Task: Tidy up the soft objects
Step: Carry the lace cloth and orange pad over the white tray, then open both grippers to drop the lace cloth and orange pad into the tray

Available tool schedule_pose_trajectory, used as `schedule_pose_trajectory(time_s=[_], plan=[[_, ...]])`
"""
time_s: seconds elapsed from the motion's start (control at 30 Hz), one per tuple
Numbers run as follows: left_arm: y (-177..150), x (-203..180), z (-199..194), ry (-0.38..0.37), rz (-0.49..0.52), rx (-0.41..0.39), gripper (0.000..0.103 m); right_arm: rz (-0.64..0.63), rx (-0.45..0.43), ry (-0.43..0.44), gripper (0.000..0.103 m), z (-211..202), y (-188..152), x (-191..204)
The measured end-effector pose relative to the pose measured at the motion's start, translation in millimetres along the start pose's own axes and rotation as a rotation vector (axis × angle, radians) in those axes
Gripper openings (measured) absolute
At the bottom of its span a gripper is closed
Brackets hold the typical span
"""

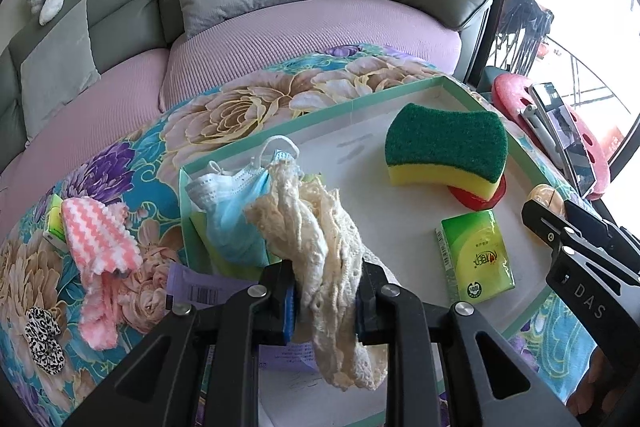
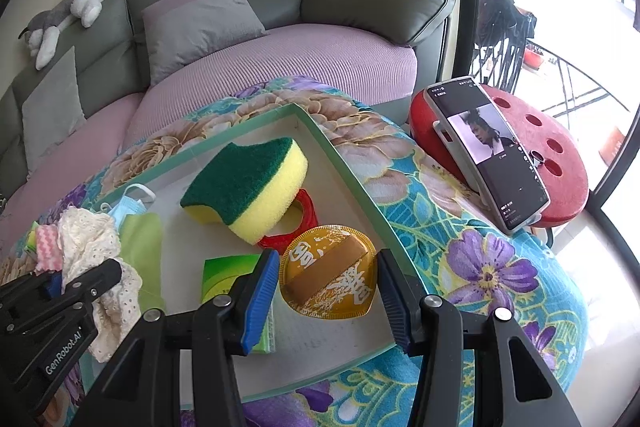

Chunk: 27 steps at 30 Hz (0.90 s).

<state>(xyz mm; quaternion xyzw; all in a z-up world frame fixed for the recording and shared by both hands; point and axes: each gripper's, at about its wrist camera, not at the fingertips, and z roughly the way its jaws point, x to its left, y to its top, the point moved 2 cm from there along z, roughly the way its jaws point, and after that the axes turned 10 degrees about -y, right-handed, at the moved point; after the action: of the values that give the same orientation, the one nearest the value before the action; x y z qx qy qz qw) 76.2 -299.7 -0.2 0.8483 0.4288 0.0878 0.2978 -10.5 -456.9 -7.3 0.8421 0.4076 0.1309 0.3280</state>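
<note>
Currently left hand-held gripper [image 1: 326, 301] is clamped on the lace cloth [image 1: 320, 227] over the tray [image 1: 400, 91]; right hand-held gripper [image 2: 326, 301] sits apart around the gold pouch [image 2: 328, 277].

Cloth cover [image 1: 248, 99]: turquoise ground, large beige and purple flowers. Tray [image 1: 360, 101]: white floor, pale green rim. Sponge [image 1: 446, 147], centre right: dark green over yellow. Lace cloth [image 1: 320, 235]: cream. Face mask [image 1: 236, 203]: light blue and white. Towel [image 1: 98, 239], lower left: pink-and-white zigzag stripes. Tissue pack [image 1: 476, 259]: green and yellow. Scrunchie [image 1: 42, 339]: black-and-white leopard print. Round pad [image 2: 328, 277]: amber, white characters, 1 tan band.
</note>
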Motion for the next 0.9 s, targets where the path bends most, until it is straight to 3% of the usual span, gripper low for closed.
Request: schedule_pose_trajectory(time_s=[0.13,0.4,0.53,0.63,0.77,0.9], plan=[[0,1,1,0.002,-0.004,0.001,0.030,-0.004,0.008,-0.007,0.053,2,0,1],[-1,4,-4,0.003,-0.021,-0.006,0.053,0.006,0.019,-0.017,0.055,3,0,-2],[0,7,-12,0.007,-0.033,-0.022,0.058,0.010,0.016,-0.013,0.066,3,0,-2],[1,11,-20,0.018,-0.047,-0.039,0.067,0.019,-0.004,0.003,0.076,-2,2,-2],[0,24,-35,0.067,-0.080,-0.064,0.081,0.021,-0.031,0.024,0.081,-9,5,1],[-3,39,-48,0.132,-0.114,-0.091,0.083,0.022,-0.059,0.071,0.091,-18,8,4]])
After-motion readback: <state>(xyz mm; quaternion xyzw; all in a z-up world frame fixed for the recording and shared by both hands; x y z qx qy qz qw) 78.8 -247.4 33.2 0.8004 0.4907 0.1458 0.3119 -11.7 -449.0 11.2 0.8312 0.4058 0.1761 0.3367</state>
